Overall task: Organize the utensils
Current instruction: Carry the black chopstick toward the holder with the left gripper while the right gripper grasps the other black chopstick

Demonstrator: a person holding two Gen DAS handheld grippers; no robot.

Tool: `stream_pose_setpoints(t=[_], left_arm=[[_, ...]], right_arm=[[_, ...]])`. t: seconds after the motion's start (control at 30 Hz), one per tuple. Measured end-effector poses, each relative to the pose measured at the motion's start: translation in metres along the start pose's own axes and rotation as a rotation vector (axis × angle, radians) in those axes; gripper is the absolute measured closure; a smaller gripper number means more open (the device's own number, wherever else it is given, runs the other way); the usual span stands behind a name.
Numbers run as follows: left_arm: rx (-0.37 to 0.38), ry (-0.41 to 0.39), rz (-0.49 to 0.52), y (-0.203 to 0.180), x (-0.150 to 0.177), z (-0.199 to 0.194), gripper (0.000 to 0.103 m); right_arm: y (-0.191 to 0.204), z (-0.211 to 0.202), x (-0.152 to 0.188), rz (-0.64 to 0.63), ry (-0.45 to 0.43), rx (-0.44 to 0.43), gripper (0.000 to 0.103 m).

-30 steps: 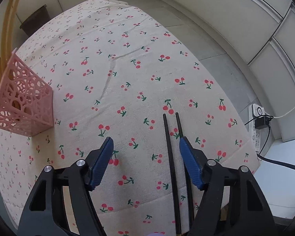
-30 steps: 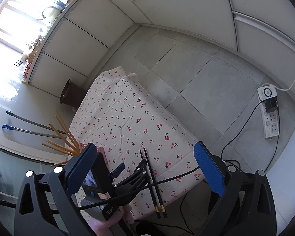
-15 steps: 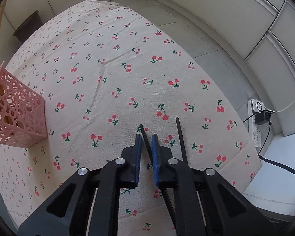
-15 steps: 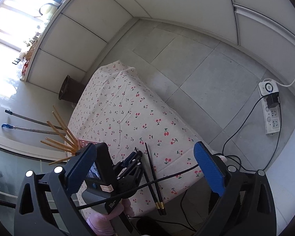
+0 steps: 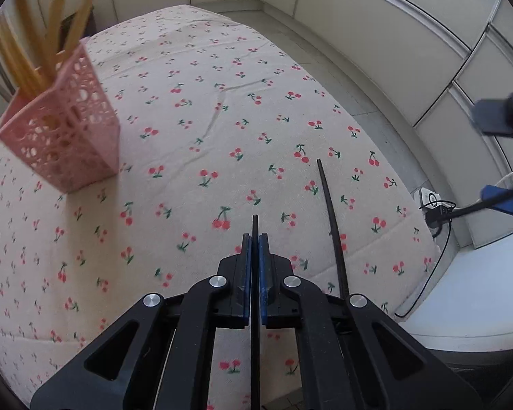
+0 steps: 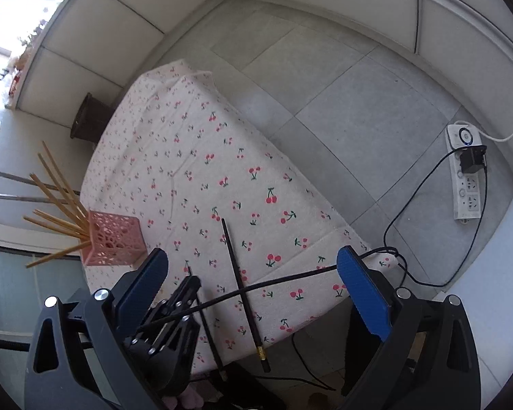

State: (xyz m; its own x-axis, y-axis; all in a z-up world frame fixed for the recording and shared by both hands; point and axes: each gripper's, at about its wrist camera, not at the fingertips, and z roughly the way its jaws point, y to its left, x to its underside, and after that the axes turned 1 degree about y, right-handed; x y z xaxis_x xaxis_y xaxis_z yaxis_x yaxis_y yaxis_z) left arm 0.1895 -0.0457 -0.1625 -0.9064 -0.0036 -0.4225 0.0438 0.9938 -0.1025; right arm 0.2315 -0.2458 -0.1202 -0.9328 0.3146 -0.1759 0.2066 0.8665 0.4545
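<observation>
My left gripper (image 5: 255, 239) is shut on a black chopstick (image 5: 255, 225), whose tip sticks out past the blue pads above the cherry-print tablecloth (image 5: 195, 130). A second black chopstick (image 5: 330, 205) lies on the cloth just to the right. The pink lattice holder (image 5: 65, 136) with several wooden chopsticks (image 5: 34, 44) stands at the far left. In the right wrist view my right gripper (image 6: 253, 273) is open and empty, high above the table, with the left gripper (image 6: 188, 287), the lying chopstick (image 6: 239, 280) and the holder (image 6: 114, 239) below it.
The table's near right edge drops to a grey tiled floor (image 6: 359, 102). A white power strip (image 6: 465, 174) with a black cable lies on the floor at the right. A dark bin (image 6: 89, 119) stands beyond the table's far end.
My left gripper closed on one black chopstick and has lifted it, swinging towards the pink holder, which now appears larger and nearer. The other chopstick stayed on the cloth.
</observation>
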Motion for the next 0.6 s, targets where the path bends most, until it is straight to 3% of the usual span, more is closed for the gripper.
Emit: stream_pose_setpoints(t=[0.17, 0.37, 0.5, 0.6], left_arm=[[0.037, -0.098, -0.112, 0.036, 0.026, -0.053, 0.1], [0.005, -0.214, -0.195, 0.074, 0.048, -0.101, 0.1], [-0.053, -0.283, -0.233, 0.093, 0.051, -0.122, 0.1], [-0.069, -0.318, -0.245, 0.1, 0.049, -0.132, 0.1]], right_arm=[[0.024, 0.039, 0.012, -0.093, 0.005, 0.084, 0.007], [0.042, 0.072, 0.024, -0.213, 0.001, 0.175, 0.008], [0.053, 0.08, 0.025, -0.261, -0.004, 0.208, 0.023], [0.058, 0.089, 0.026, -0.263, 0.013, 0.217, 0.027]])
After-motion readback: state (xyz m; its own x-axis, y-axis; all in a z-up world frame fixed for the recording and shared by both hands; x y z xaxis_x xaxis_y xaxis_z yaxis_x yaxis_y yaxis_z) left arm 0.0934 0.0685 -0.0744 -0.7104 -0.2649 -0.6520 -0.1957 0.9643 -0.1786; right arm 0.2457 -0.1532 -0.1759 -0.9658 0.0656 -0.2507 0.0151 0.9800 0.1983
